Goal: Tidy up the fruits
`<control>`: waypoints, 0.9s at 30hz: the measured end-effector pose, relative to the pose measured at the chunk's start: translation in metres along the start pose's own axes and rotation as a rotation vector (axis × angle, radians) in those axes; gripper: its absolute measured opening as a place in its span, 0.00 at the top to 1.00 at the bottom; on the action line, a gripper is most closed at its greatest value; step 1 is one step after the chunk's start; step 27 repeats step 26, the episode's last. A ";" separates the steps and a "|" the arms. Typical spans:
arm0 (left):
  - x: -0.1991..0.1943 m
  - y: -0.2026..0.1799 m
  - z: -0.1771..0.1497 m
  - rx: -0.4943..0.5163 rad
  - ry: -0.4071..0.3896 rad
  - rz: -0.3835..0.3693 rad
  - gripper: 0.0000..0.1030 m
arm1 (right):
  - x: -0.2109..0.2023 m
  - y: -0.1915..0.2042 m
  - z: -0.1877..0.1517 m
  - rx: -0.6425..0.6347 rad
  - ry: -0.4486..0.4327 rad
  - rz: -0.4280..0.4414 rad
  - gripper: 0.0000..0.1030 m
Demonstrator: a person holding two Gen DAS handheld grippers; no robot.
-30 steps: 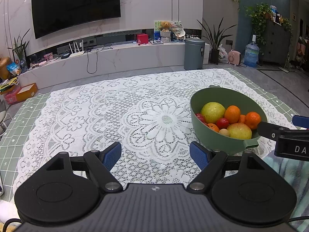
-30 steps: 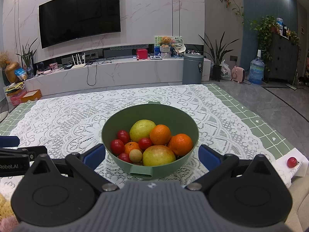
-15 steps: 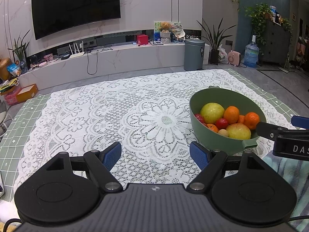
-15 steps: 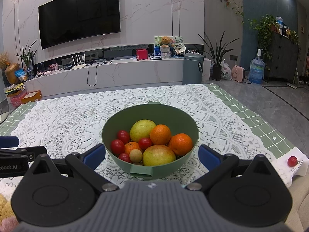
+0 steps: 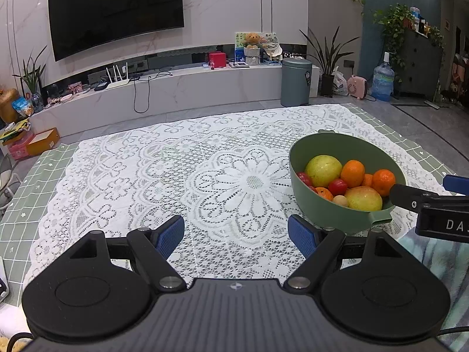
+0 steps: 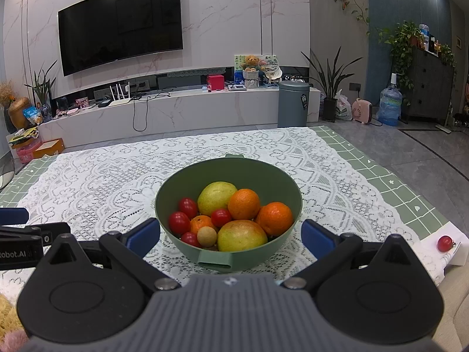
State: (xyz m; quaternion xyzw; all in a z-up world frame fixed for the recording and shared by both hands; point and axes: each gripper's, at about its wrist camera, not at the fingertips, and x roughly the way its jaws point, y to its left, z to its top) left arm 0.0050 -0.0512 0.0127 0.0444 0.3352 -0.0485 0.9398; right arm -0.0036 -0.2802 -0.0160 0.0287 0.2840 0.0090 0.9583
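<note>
Fruits [image 6: 231, 217] beside "robot.AI"-lettered left gripper [image 6: 13, 253]

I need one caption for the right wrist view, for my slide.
Open right gripper faces a round green bowl of mixed fruit on a white lace tablecloth.

A green bowl [image 6: 272, 182] stands upright on the lace-covered table [image 6: 102, 182], a small tab handle on its near and far rim. It holds mixed fruit: one yellow-green pear [image 6: 215, 198] at the back, a yellow-red mango [image 6: 241, 235] at the front, two oranges [image 6: 274, 218] to the right, a smaller orange [image 6: 202, 224], several red cherry tomatoes [image 6: 179, 223] to the left, and one tan longan [image 6: 207, 236]. One cherry tomato [image 6: 444, 243] lies apart on white paper at the table's right edge.
</note>
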 end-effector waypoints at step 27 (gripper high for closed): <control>-0.002 0.000 -0.001 0.005 -0.003 0.006 0.09 | 0.000 0.000 0.000 0.002 0.001 0.000 0.04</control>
